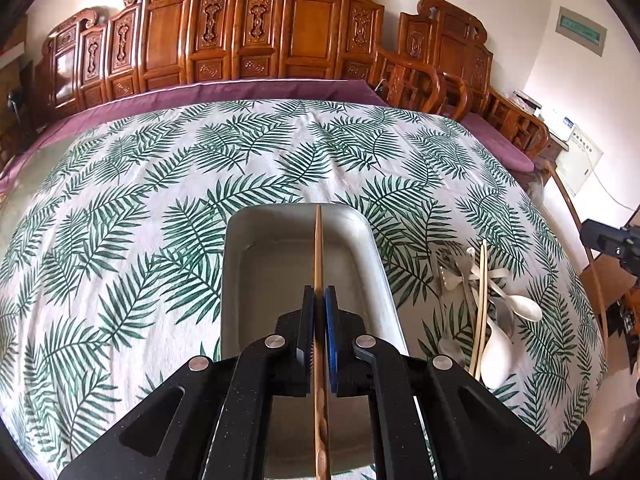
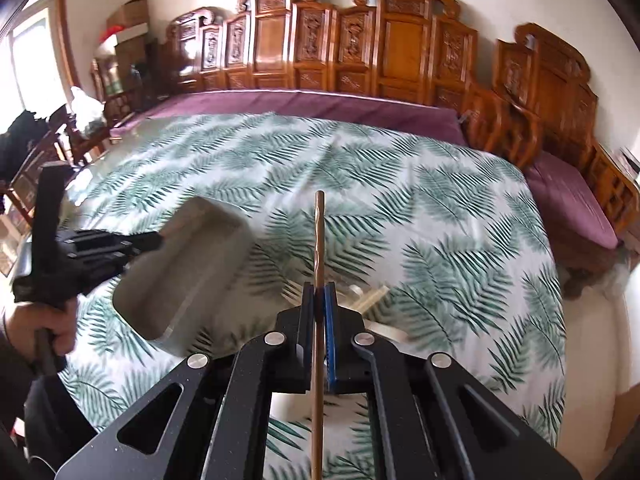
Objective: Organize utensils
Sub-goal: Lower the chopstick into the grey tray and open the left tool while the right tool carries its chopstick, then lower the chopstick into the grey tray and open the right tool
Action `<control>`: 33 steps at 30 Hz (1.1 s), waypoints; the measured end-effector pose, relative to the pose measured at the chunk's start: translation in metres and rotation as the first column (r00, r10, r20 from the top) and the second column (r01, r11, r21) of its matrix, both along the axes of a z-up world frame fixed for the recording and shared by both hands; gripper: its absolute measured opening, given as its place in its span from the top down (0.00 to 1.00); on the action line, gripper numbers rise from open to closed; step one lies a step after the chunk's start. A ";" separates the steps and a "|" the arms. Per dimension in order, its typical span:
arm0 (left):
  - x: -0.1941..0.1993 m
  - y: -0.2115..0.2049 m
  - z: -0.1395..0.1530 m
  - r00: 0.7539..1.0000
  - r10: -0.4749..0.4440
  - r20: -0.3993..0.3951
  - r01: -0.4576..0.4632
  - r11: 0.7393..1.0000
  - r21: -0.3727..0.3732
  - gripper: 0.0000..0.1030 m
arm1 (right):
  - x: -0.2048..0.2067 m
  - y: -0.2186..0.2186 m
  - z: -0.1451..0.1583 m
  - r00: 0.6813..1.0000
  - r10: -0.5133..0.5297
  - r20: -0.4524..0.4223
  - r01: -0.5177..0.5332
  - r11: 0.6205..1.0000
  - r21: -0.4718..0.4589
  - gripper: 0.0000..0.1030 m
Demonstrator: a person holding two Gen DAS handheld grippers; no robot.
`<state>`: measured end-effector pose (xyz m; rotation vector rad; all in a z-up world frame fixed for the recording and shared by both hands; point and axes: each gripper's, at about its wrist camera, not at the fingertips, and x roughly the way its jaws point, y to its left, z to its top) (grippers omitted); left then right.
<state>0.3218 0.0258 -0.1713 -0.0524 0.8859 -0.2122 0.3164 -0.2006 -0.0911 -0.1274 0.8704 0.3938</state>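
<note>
So both grippers have a chopstick each right now. The left gripper (image 1: 319, 294) has its fingers pinching a brown wooden chopstick (image 1: 319, 248) that runs straight out along them, and its tip sits over the far rim of the metal tray (image 1: 240, 280). That tray rests on the bench, which is covered with a palm-leaf cloth (image 1: 140, 200). Just to the right of the tray lies a messy pile of utensils (image 1: 480, 300): a couple of white spoons, metal spoons, what looks like a fork, and a pale chopstick laid across them. The right gripper (image 2: 319, 294) also has its fingers clamped on a second brown chopstick (image 2: 319, 236), held above the cloth with the pile right under the fingertips, though that view is blurry so it's hard to sort out. From the right wrist you can see the tray off to the left with the left gripper over its near end. Carved wooden furniture (image 1: 248, 32) with purple cushions runs behind the bench.
</note>
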 end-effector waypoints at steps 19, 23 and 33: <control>-0.020 0.034 0.028 0.996 -0.004 0.086 0.003 1.000 0.005 0.82 | 0.021 0.103 -0.004 0.994 0.112 -0.012 -0.111 0.992 0.063 0.94; -0.033 0.055 0.039 0.993 0.020 0.117 -0.023 0.999 0.024 0.78 | 0.027 0.129 -0.009 0.992 0.127 -0.018 -0.124 0.988 0.096 0.94; -0.063 0.095 0.059 0.970 0.077 0.229 -0.091 0.995 0.051 0.36 | 0.047 0.174 -0.020 0.992 0.118 -0.035 -0.113 0.986 0.126 0.94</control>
